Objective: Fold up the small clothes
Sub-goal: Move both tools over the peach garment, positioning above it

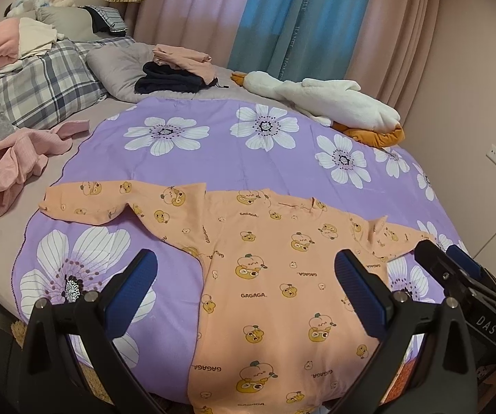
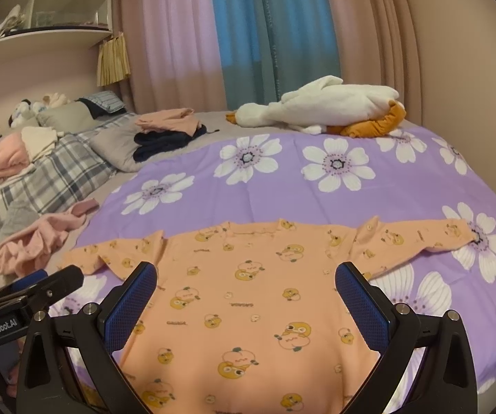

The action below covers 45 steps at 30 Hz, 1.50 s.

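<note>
- On the bed, a purple flowered sheet (image 1: pixel 213 158) is spread out, and an orange long-sleeved top (image 1: pixel 282 293) printed with cartoon fruit figures and the word GAGAGA lies flat on it; the body runs toward the cameras, the neckline faces the far side, and both sleeves stretch out sideways
- Over the near part of the top, the left gripper (image 1: pixel 244 283) hovers with its jaws spread wide and nothing between them; its blue pads (image 1: pixel 134 289) frame the left edge of the body and the right underarm
- Beside it, the right gripper (image 2: pixel 246 296) is also wide open and empty above the middle of the top; its blue pads (image 2: pixel 361 303) sit either side of the chest
- Each gripper shows at the edge of the other's view; whether the pads touch the fabric cannot be told
- Left of the sheet, a crumpled pink garment (image 1: pixel 6 172) lies on the bare bed; a plaid pillow (image 1: pixel 33 89) sits behind it
- Farther back, a folded stack of pink and dark clothes (image 2: pixel 168 131) rests on a grey pillow (image 1: pixel 120 69)
- At the far right, a white plush goose (image 2: pixel 320 107) with orange feet lies just past the sheet, in front of pink and blue curtains (image 2: pixel 241 34)
</note>
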Motion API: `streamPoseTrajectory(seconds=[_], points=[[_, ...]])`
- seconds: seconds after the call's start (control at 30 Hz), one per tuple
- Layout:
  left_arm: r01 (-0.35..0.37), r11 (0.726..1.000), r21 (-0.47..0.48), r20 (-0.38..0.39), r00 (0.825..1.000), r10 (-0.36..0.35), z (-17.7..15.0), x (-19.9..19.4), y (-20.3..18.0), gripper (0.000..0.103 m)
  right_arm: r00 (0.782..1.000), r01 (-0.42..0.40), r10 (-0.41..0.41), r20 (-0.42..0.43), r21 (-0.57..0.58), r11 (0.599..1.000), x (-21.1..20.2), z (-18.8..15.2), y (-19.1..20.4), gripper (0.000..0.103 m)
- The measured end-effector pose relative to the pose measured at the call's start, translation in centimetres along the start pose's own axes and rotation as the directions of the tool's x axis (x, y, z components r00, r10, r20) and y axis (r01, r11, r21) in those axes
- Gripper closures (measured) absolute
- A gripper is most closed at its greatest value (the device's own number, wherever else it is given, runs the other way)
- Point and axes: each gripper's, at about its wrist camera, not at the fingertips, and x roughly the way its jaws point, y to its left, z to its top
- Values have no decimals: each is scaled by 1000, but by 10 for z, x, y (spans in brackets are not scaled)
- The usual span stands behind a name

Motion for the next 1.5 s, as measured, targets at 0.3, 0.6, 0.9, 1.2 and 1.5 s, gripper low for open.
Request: streamPoseTrajectory(seconds=[0.3, 0.6, 0.9, 1.2, 1.5], points=[[6, 1000, 4, 2, 1000, -6, -1, -2, -1, 0, 1000, 0, 0, -1, 1, 1000, 0, -2, 1, 0], [6, 1000, -1, 10, 1000, -6, 2, -4, -5, 0, 1000, -4, 4, 11, 21, 1000, -1, -5, -1, 0], [22, 1000, -4, -3, 1000, -22, 3, -2, -6, 0, 1000, -7, 6, 12, 25, 1000, -2, -9, 1, 0], [23, 1000, 0, -15, 1000, -23, 3, 2, -10, 0, 1000, -5, 5, -1, 28, 1000, 1, -9, 0, 0], [36, 999, 13, -22, 999, -35, 3, 6, -15, 0, 1000, -7, 8, -7, 28, 1000, 2, -11, 0, 0]])
